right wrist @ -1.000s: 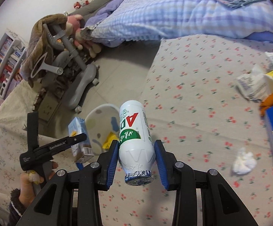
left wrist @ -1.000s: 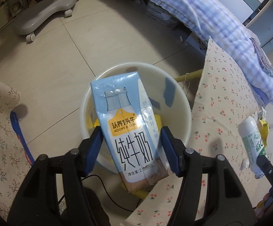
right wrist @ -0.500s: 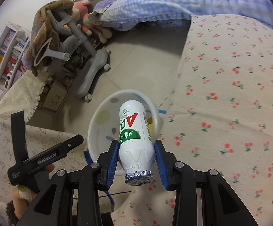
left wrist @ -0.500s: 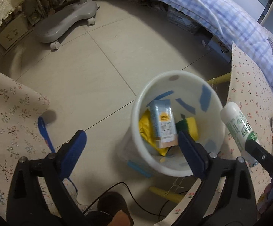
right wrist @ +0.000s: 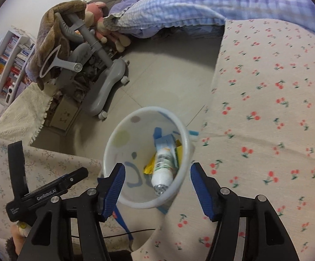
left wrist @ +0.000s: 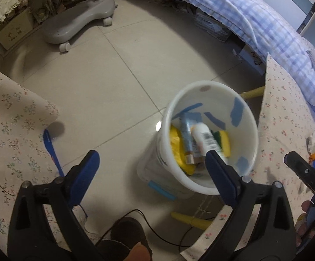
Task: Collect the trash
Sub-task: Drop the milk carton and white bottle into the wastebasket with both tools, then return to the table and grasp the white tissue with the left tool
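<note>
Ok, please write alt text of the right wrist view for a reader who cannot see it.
A white bottle lies inside a white bin on the floor, on a milk carton and yellow wrappers. The right gripper is above the bin, jaws opening with nothing between them. A flowered cloth is on the right.

The round white plastic bin [left wrist: 247, 117] stands on the tiled floor [left wrist: 105, 82] between two cloth-covered surfaces; inside, a white plastic bottle [right wrist: 163, 169] lies, seemingly atop a milk carton [left wrist: 187, 134].

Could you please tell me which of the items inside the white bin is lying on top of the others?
The white drink bottle with the green label. It lies across the blue milk carton and the yellow wrapper in the bin.
</note>
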### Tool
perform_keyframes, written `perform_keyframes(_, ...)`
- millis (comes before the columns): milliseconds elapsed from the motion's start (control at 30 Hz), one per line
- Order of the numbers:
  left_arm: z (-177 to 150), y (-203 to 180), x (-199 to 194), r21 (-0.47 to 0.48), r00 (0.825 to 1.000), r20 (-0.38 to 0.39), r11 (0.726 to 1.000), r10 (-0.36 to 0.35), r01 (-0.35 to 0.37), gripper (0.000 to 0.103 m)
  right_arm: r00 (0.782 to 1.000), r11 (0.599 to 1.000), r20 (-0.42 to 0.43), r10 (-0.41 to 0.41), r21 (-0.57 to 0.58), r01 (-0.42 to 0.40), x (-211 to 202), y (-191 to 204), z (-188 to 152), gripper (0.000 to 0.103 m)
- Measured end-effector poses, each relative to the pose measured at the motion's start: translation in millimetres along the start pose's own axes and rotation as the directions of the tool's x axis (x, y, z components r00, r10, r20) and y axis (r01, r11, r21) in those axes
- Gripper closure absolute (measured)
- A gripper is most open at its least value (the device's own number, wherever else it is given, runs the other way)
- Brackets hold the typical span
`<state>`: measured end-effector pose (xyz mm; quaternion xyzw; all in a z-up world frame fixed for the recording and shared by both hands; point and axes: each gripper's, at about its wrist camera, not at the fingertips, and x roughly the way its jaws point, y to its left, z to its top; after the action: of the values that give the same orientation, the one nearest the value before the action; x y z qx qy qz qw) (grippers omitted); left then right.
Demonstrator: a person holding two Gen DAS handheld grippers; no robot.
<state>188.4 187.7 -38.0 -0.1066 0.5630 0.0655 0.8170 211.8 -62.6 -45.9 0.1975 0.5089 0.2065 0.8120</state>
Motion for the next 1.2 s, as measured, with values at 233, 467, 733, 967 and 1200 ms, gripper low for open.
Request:
perform_keyframes(233, -5.5, -21.6, -5.1, 0.032, 0.999, -0.008, 0.998, -0.044, 0.045, 0.006, 0.993, 0.995, 0.066, -0.095, 0.001, 0.095, -43.4, -19.8, -3.7, 0.031)
perform_keyframes(467, -15.0, -58.2, -11.6, 0.095, 0.993, -0.021, 0.988, -0.120, 0.121, 0.006, 0.971, 0.979, 0.124, -0.205, 0.048, 0.200, -95.8, -59.0, -15.1, 0.028)
perform_keyframes(733, -39.0, -128.3, -14.6, 0.208, 0.983, -0.047, 0.961, -0.178, 0.184, 0.006, 0.947, 0.957, 0.156, -0.280, 0.126, 0.262, -155.3, -112.3, -34.2, 0.026)
perform_keyframes(967, -66.3, -194.4, -21.6, 0.329, 0.975, -0.035, 0.919, -0.219, 0.218, 0.006, 0.913, 0.928, 0.188, -0.363, 0.166, 0.334, -201.4, -150.1, -52.3, 0.025)
perform_keyframes(1200, -94.1, -251.8, -27.4, 0.450, 0.963, -0.008, 0.860, -0.268, 0.242, 0.006, 0.881, 0.891, 0.186, -0.436, 0.227, 0.393, -236.2, -192.1, -71.6, 0.024)
